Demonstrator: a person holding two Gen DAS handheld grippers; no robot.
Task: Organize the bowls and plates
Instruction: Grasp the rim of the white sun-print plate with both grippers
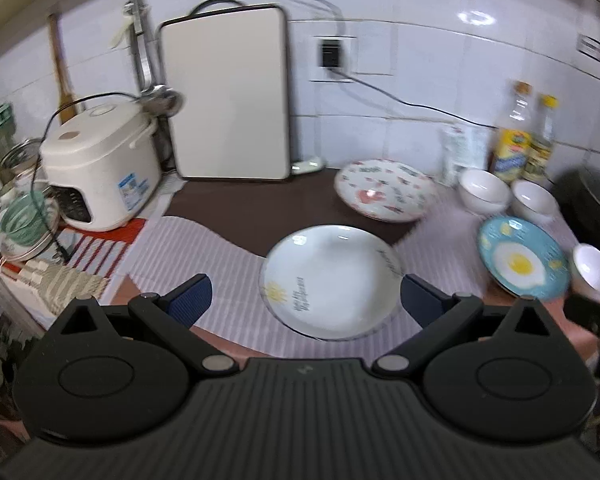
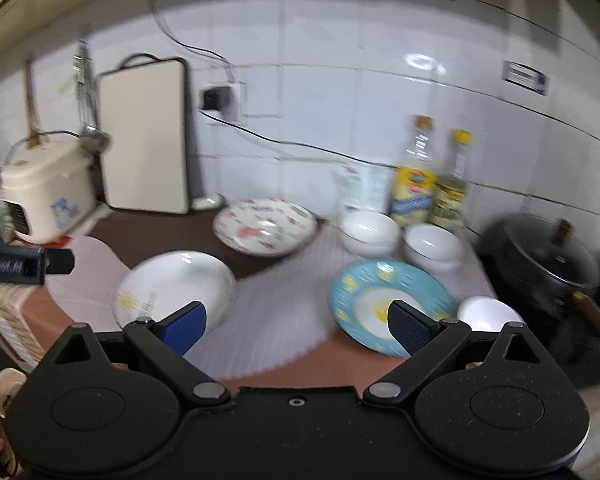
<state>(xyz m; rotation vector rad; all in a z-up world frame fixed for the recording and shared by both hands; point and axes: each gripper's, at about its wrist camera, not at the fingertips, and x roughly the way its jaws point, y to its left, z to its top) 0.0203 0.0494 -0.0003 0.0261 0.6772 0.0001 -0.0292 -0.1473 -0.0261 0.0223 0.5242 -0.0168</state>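
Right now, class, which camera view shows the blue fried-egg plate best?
The left wrist view: the blue fried-egg plate lies unobstructed, with the whole egg design visible. In the right wrist view the same plate is nearer but blurrier, and a finger of the right gripper covers part of the egg.

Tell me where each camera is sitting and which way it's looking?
Left wrist: rides on the left gripper, facing the white plate and wall; its open jaws show.
Right wrist: rides on the right gripper, facing the blue egg plate and bottles; its open jaws show, with the other gripper at left.
Shared: all three plates, the white bowls, rice cooker.
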